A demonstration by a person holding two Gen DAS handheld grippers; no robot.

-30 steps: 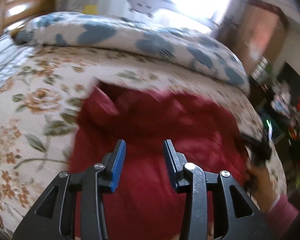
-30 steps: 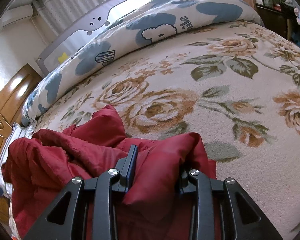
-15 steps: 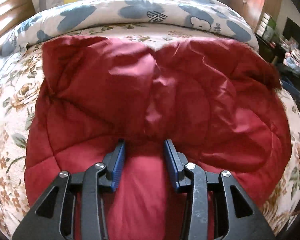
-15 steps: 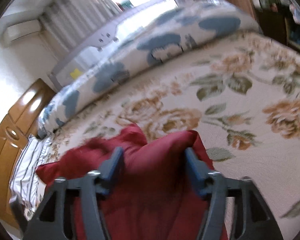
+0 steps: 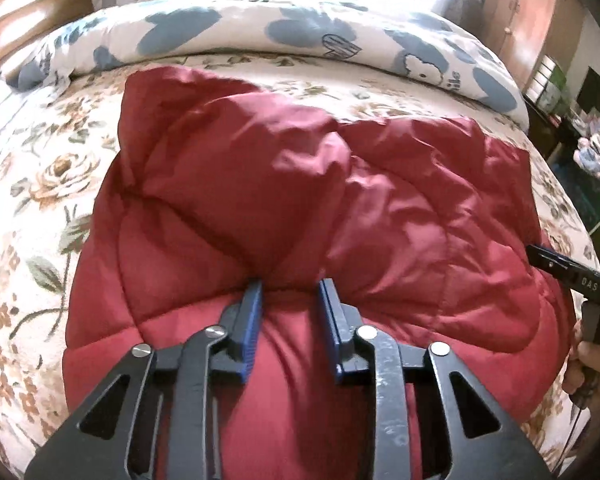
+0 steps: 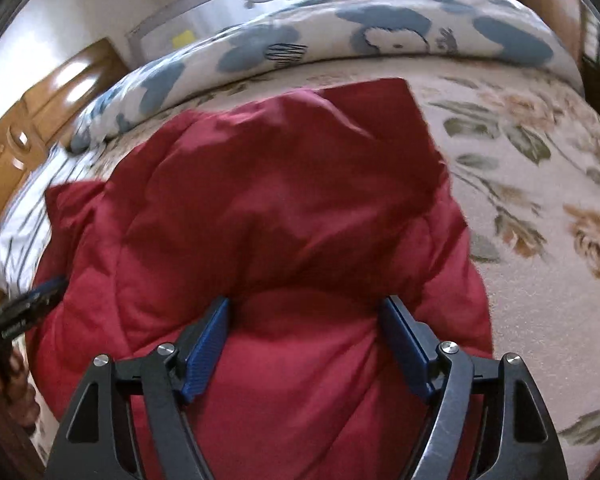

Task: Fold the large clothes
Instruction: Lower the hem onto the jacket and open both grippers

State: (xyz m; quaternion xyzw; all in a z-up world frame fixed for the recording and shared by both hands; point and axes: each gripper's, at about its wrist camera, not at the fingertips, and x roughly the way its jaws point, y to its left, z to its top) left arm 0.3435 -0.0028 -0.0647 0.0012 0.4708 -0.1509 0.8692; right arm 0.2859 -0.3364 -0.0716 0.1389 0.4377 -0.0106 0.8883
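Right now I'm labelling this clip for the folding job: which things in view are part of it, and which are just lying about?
Part of the job:
- red padded garment
- left gripper, the garment bunched between its closing fingers
- right gripper, open over the garment

Just lying about:
- flowered bedspread
- blue-and-white duvet
- wooden cabinet

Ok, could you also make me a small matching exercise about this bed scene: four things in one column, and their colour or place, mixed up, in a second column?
Things:
1. red coat
2. rolled duvet
3. bedspread
4. wooden furniture

Descriptions:
a. white with blue patches, along the far edge of the bed
b. cream with roses and green leaves
c. quilted, lying in the middle of the bed
d. glossy brown, at the left edge of the right wrist view

Pairs: 1-c, 2-a, 3-b, 4-d
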